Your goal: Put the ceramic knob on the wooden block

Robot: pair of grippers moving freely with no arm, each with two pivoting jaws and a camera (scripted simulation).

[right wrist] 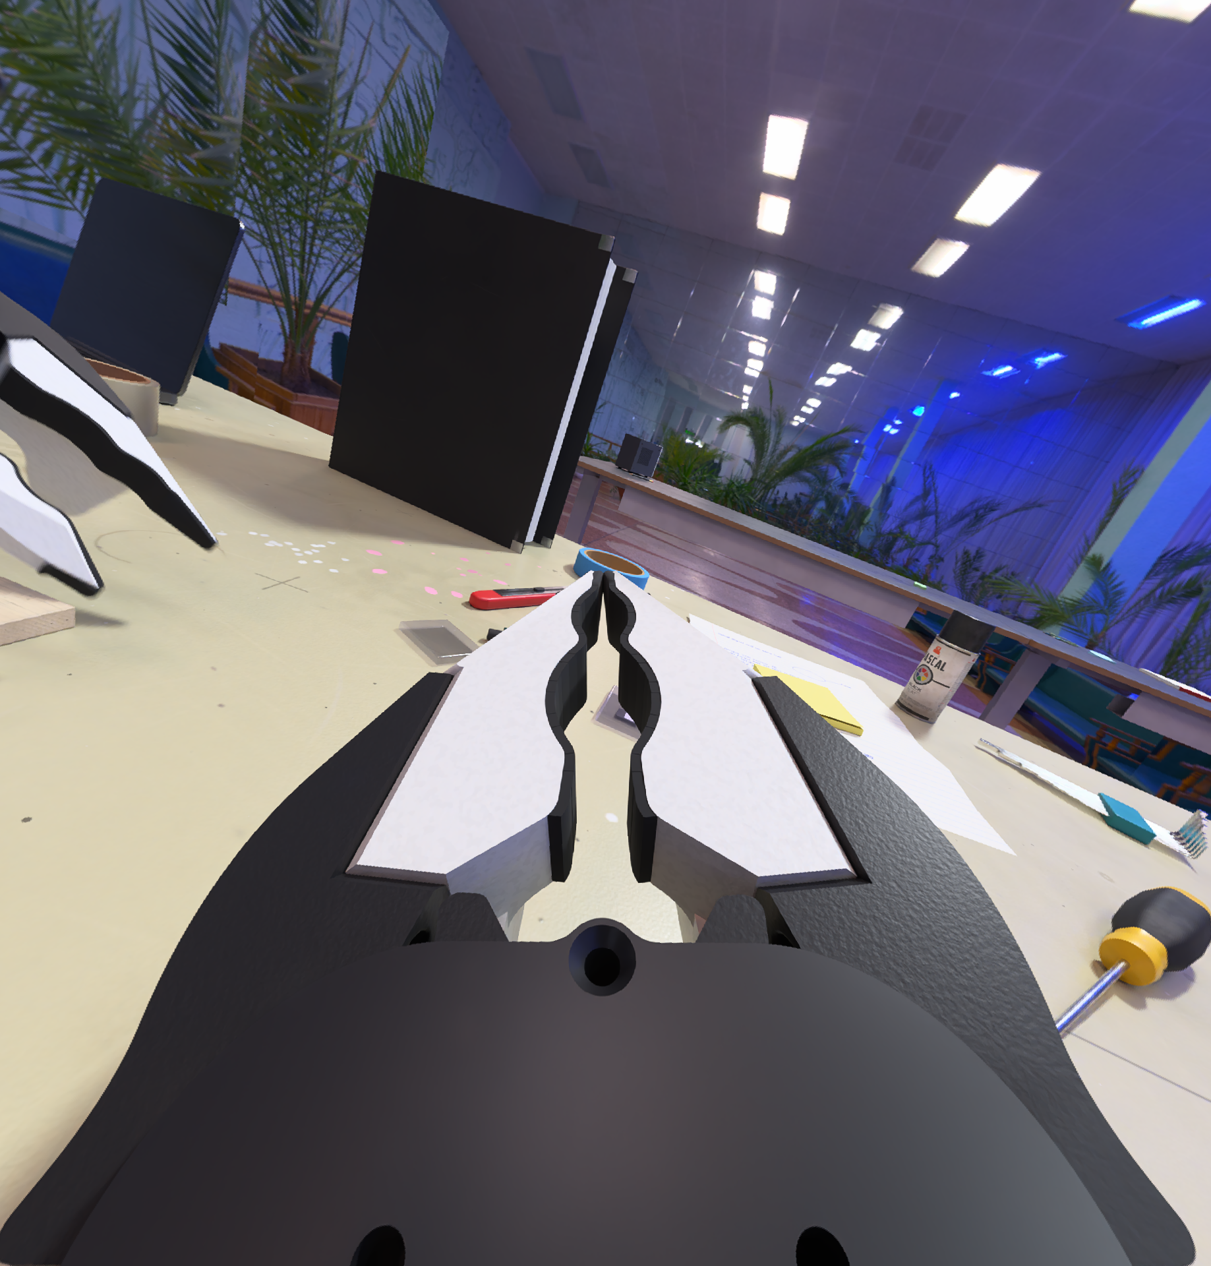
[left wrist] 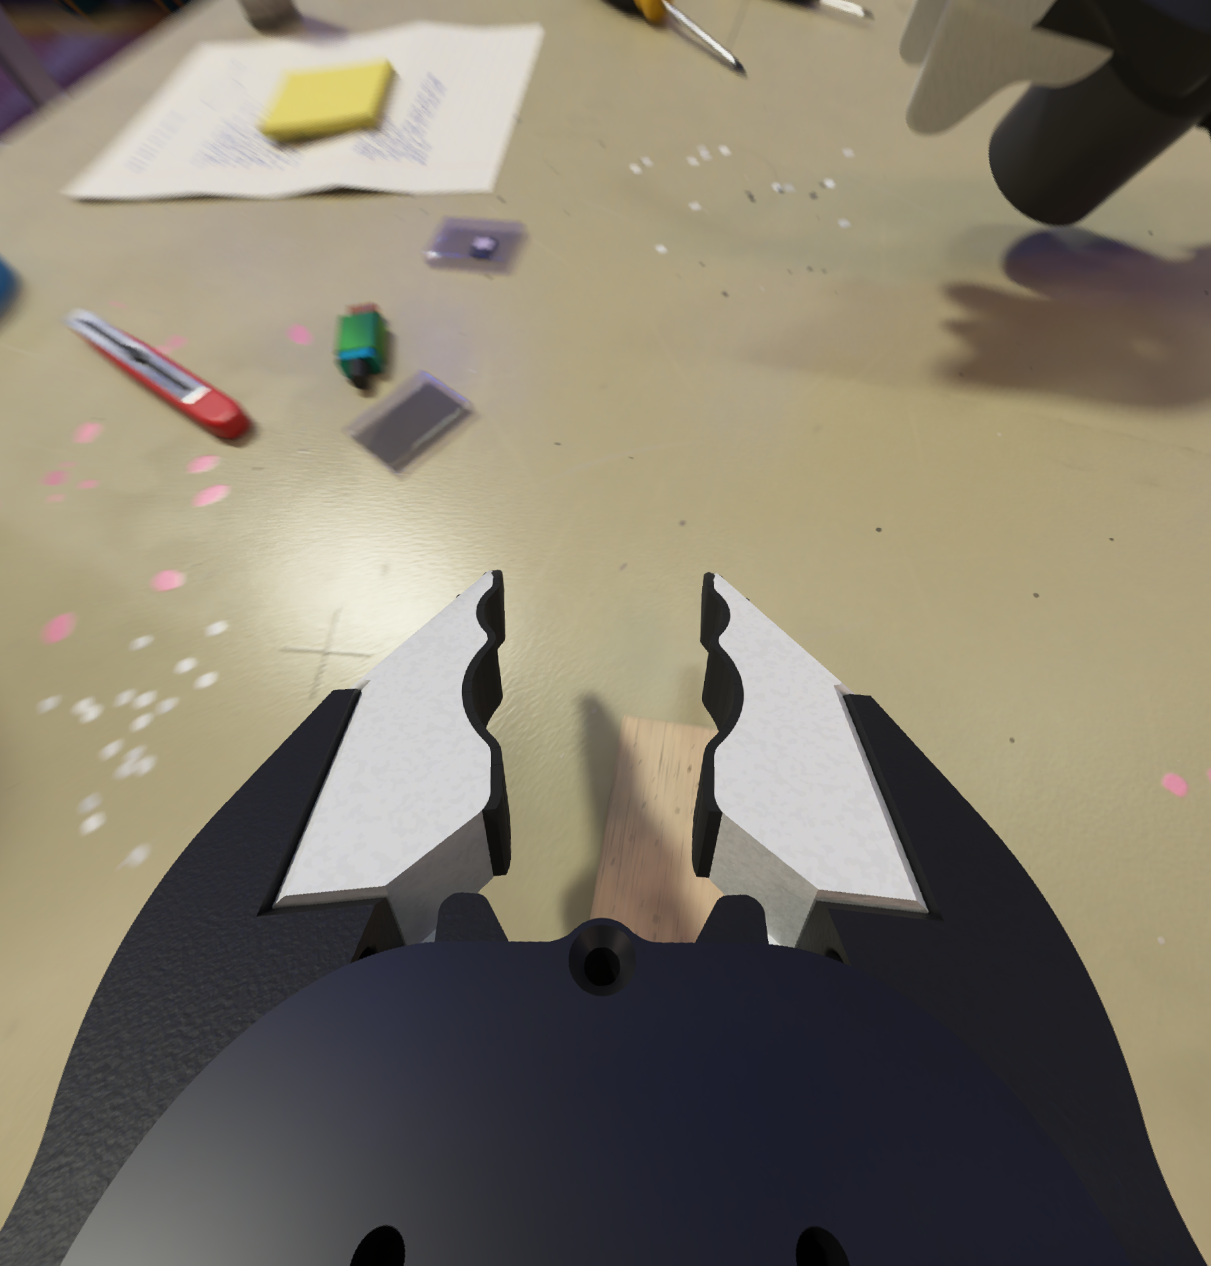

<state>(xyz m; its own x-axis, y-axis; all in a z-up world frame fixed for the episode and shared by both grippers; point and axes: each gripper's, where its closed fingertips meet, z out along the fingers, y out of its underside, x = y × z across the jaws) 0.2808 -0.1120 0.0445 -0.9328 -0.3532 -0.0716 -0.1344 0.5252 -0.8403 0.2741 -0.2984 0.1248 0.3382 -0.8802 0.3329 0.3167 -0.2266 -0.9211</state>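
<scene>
Fingers of my left gripper (left wrist: 602, 582) spread, empty, hovering over wooden block (left wrist: 657, 822), whose long axis runs along them. Right gripper (right wrist: 601, 582) closed on nothing, farther from block. I can't find ceramic knob in either view.

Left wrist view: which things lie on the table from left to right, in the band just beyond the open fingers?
Red utility knife → green block → dark plastic case.
</scene>
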